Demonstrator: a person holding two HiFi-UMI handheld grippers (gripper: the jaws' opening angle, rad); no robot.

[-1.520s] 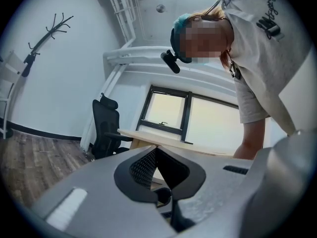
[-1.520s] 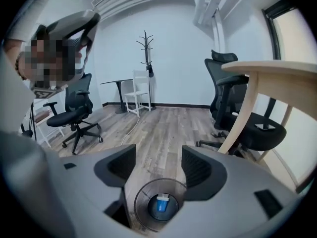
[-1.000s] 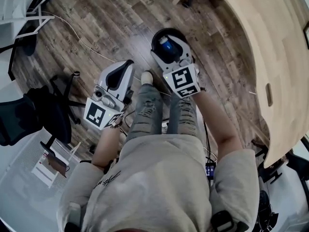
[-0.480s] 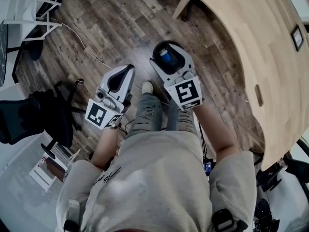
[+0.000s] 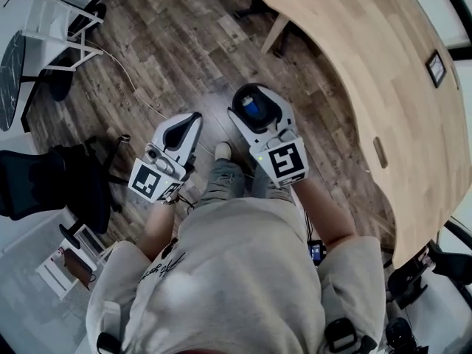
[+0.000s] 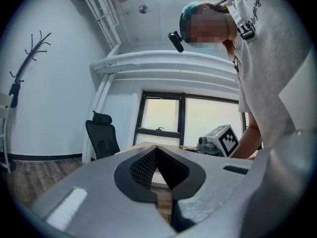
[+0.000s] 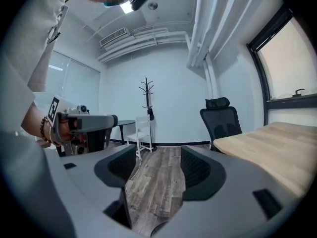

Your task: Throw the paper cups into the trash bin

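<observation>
A person in a grey T-shirt (image 5: pixel 243 271) and ripped jeans (image 5: pixel 225 183) stands on a dark wood-plank floor (image 5: pixel 184 43), seen from above, a gripper held out low in each hand. Script lettering runs across the shirt's chest but is too small to read.

The left gripper (image 5: pixel 190 120) has its jaws drawn together. In its own view the two dark pads (image 6: pixel 143 165) meet at the tip with nothing between them. The right gripper (image 5: pixel 249 98) is held just beside it and a little further forward. Its jaws stand wide apart, and only bare floorboards show in the gap. Each gripper carries a white marker cube, the left one (image 5: pixel 150 181) and the right one (image 5: pixel 286 161). Both are printed with black square patterns and bear no words. One light shoe (image 5: pixel 223 151) shows between the two grippers.

Neither the paper cups nor the trash bin appear in any view.

A black office chair (image 5: pixel 44 183) stands on the floor to the person's left. A thin pale cable (image 5: pixel 125 72) trails across the boards toward a white chair (image 5: pixel 59 21) further off. To the right curves a large light-wood table (image 5: pixel 369 65), with a small dark-framed item (image 5: pixel 436 68) lying near its far edge; what is printed in it cannot be made out.

The right gripper view looks along the floor to a second black office chair (image 7: pixel 220 118), pale walls and a dark coat stand (image 7: pixel 146 90) at the far wall. The left gripper view faces a dark-framed window (image 6: pixel 183 115).
</observation>
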